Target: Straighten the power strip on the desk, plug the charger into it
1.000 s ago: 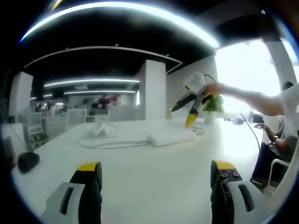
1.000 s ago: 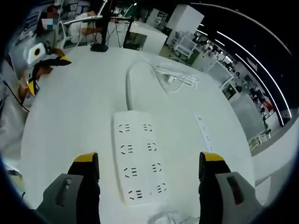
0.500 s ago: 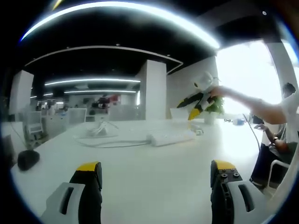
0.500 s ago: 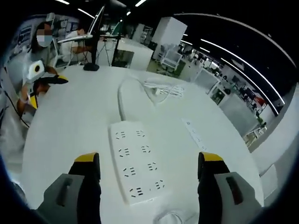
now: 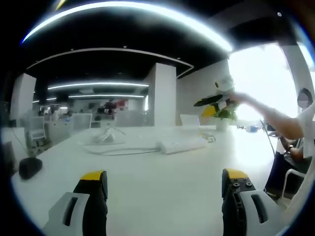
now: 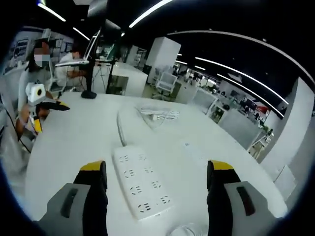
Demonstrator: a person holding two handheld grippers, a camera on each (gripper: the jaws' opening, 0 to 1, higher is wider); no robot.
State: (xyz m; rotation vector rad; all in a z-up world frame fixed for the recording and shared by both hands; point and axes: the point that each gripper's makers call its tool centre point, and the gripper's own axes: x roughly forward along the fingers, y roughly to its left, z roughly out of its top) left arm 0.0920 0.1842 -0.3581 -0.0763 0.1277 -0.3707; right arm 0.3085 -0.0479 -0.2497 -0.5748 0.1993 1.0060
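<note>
A white power strip lies flat on the white desk, between and just beyond the open jaws of my right gripper, which hovers above it holding nothing. Its thick white cable runs away toward a coiled white charger cord. From the left gripper view the power strip sits at mid-desk, its cable trailing left toward the charger cord. My left gripper is open and empty, low over the desk. The right gripper hangs in the air above the strip's far end.
A second flat white strip lies right of the power strip. A black monitor stand stands at the far edge, and a black object sits at the desk's left. The left gripper hovers at the desk's left side. A plant stands behind.
My right gripper has lifted and tilted up, so the power strip now sits lower in its view. In the left gripper view it has risen rightward; the left gripper stayed still.
</note>
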